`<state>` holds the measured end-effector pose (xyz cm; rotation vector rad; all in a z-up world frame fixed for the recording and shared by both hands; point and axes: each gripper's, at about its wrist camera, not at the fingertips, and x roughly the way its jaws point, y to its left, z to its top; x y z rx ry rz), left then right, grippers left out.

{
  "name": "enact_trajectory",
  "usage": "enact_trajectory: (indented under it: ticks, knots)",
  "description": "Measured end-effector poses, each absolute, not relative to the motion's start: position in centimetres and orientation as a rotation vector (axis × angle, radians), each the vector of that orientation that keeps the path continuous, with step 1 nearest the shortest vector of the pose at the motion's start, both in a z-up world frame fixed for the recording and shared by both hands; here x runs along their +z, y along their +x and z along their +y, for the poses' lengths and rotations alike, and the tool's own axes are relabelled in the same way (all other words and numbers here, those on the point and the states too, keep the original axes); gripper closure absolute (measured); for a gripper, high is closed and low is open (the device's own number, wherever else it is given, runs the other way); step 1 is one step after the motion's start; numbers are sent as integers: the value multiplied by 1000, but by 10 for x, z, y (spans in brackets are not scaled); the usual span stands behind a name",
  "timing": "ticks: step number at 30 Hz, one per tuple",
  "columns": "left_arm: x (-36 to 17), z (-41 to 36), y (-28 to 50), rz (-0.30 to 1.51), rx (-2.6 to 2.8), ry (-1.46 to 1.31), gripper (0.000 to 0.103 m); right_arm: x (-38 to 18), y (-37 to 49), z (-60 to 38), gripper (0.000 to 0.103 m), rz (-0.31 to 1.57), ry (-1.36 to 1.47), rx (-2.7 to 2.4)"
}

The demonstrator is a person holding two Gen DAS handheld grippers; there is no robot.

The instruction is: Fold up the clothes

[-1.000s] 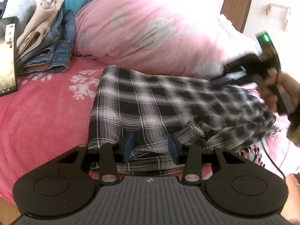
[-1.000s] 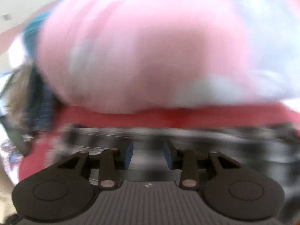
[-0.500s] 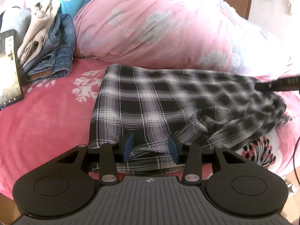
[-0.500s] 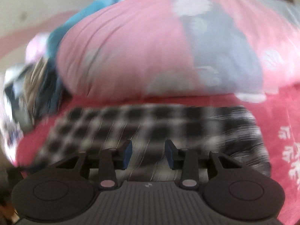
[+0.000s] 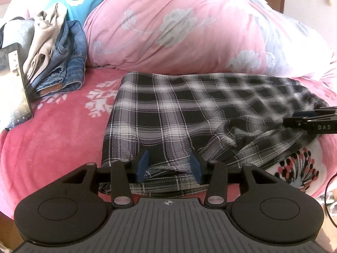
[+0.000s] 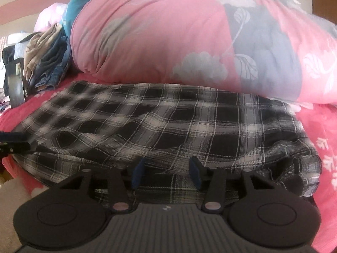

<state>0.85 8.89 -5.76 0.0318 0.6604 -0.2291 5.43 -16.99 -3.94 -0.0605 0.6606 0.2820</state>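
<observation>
A black-and-white plaid garment (image 5: 181,113) lies partly folded on the pink bedspread (image 5: 52,139), with its right end rumpled. My left gripper (image 5: 169,166) sits low over the near left edge of the garment. A strip of the cloth runs between its blue pads (image 5: 143,165), which stand apart and do not pinch it. My right gripper (image 6: 166,171) hovers over the near edge of the plaid garment (image 6: 168,122), and its jaws are opening with cloth below them. Each view shows the other gripper from the side: the right gripper (image 5: 311,118) at the cloth's right end, the left gripper (image 6: 12,141) at its left end.
A big pink floral duvet (image 5: 189,35) bulges just behind the garment. At the back left are a stack of jeans (image 5: 69,69) with beige clothes (image 5: 44,40) on top, and a phone (image 5: 12,84) leaning upright. A cable (image 5: 328,200) hangs at the right, off the bed edge.
The right gripper swung down from in front of the duvet to the garment's near edge, and its jaws widened. The left gripper stayed at the near left edge and turned a little.
</observation>
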Motion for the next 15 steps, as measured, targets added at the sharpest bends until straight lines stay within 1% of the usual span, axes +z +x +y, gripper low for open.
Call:
enact_trajectory:
  ticks: [6,15]
  knots:
    - [-57,92,8,659,-241,21,57,-33,57,-165,51,676,-50,269]
    - [-55,95,6,656,-265,-5,53,-7,41,-139,50,633,-19,321]
